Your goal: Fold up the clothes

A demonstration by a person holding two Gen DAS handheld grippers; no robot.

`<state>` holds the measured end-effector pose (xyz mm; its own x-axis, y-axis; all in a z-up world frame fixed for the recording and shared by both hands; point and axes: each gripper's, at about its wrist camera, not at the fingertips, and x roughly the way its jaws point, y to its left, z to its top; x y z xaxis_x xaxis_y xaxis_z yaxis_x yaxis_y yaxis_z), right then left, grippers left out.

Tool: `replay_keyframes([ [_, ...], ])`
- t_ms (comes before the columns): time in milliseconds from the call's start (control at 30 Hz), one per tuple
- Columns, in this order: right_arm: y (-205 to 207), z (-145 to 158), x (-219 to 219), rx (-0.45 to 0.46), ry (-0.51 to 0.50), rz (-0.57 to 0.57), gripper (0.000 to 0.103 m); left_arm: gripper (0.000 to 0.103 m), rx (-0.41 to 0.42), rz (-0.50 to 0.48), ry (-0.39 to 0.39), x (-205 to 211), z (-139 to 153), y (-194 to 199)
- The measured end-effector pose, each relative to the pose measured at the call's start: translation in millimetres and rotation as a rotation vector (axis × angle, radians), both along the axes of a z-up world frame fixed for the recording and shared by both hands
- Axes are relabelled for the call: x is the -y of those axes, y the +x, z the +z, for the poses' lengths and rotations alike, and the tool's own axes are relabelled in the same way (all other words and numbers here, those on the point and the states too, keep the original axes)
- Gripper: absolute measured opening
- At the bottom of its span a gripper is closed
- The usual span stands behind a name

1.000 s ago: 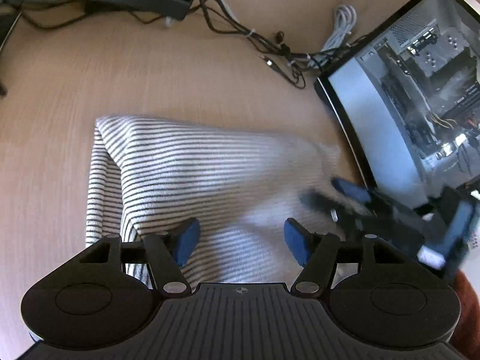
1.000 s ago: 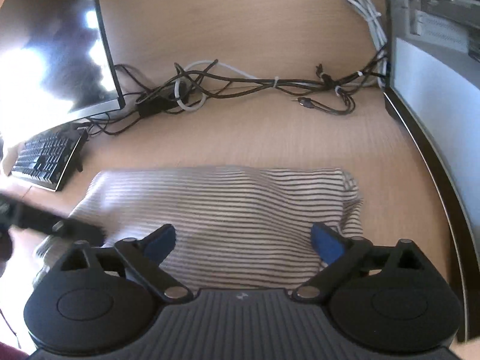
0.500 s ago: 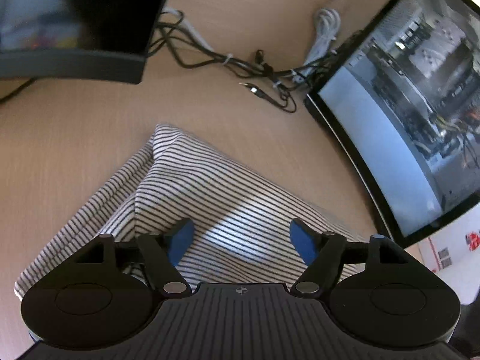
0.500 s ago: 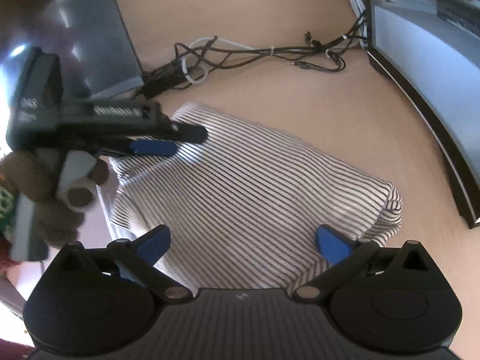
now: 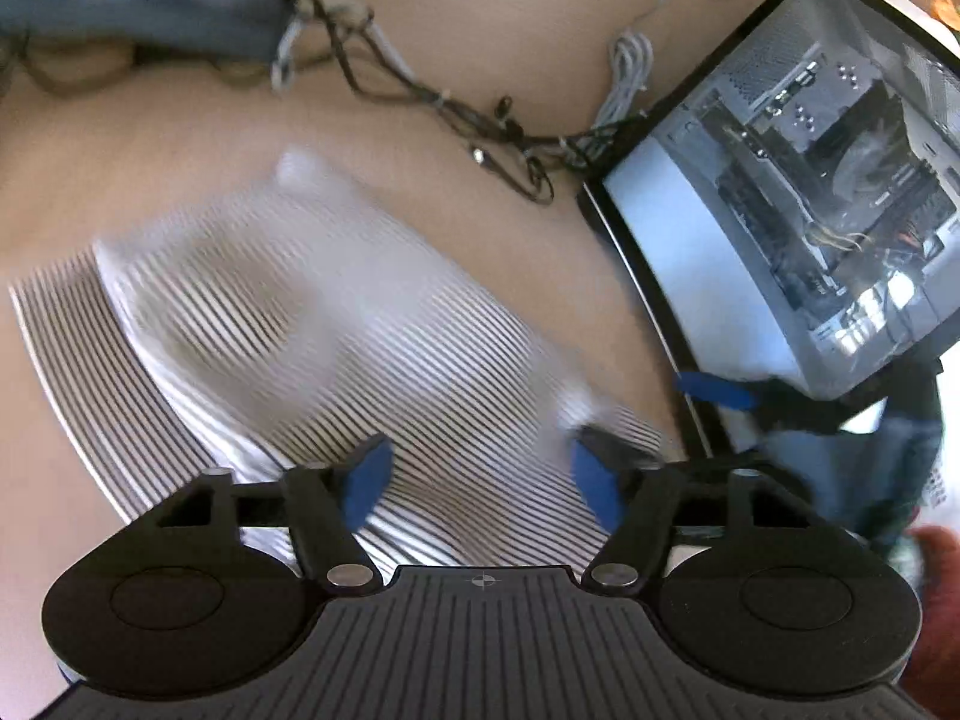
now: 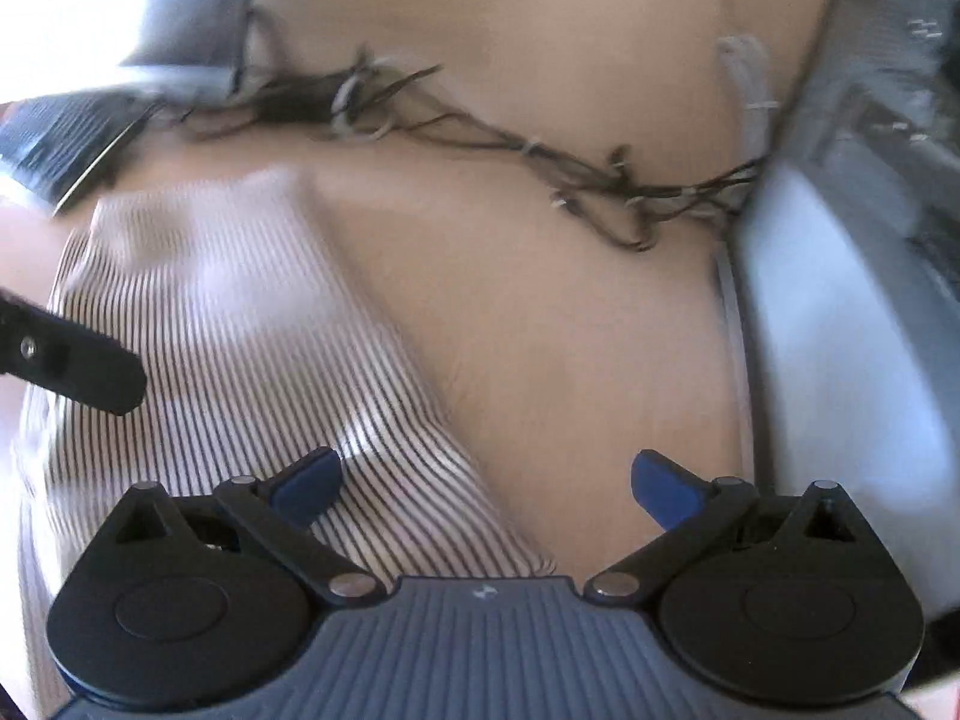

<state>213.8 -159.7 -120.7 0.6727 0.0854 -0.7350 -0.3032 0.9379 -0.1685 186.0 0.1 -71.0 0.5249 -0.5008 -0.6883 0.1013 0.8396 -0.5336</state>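
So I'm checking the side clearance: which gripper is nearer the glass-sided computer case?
Right. The right gripper hangs over the striped garment's edge beside the computer case; the left gripper is above the garment's middle, farther from it.

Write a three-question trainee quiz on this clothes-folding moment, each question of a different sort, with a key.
1. True or false: the black-and-white striped folded garment lies on the light wooden desk.
2. Multiple choice: in the left wrist view, what stands right of the garment? A) a glass-sided computer case B) a laundry basket C) a chair.
3. Fill in: the tangle of dark cables lies ____ the garment, farther from the camera.

Key:
1. True.
2. A, the glass-sided computer case.
3. Beyond. Both the left gripper and right gripper stand open; the left jaws have just been closing, with striped cloth showing between them, unpressed.
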Motion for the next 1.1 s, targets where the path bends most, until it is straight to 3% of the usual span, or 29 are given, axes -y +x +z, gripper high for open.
replay_keyframes([
  [233,-4.0,-8.4,22.4,0.0,0.118,0.074,0.103,0.061,0.024,0.166,0.101,18.7,-4.4,-14.2],
  [467,-41.7,-9.6,16.6,0.0,0.173,0.08,0.103,0.06,0.02,0.149,0.229,23.1,-2.1,-7.0],
  [667,-74.9,8.1,6.8,-0.018,0.263,0.223,0.103,0.06,0.023,0.138,0.268,8.0,-3.9,11.9],
  [700,-76.8,16.7,10.0,0.005,0.267,0.222,0.103,0.061,0.016,0.146,0.263,5.1,-1.9,11.2],
  [767,-77.1,32.9,17.4,0.054,0.262,0.198,0.103,0.072,0.023,0.164,0.256,-1.7,6.3,3.0],
  [900,-71.1,50.5,23.3,0.104,0.27,0.157,0.103,0.077,0.076,0.205,0.31,-16.9,20.7,-26.2],
  [1100,-71.6,31.3,-4.9,0.113,0.295,0.208,0.103,0.086,0.117,0.304,0.397,-29.9,29.2,-60.3],
])
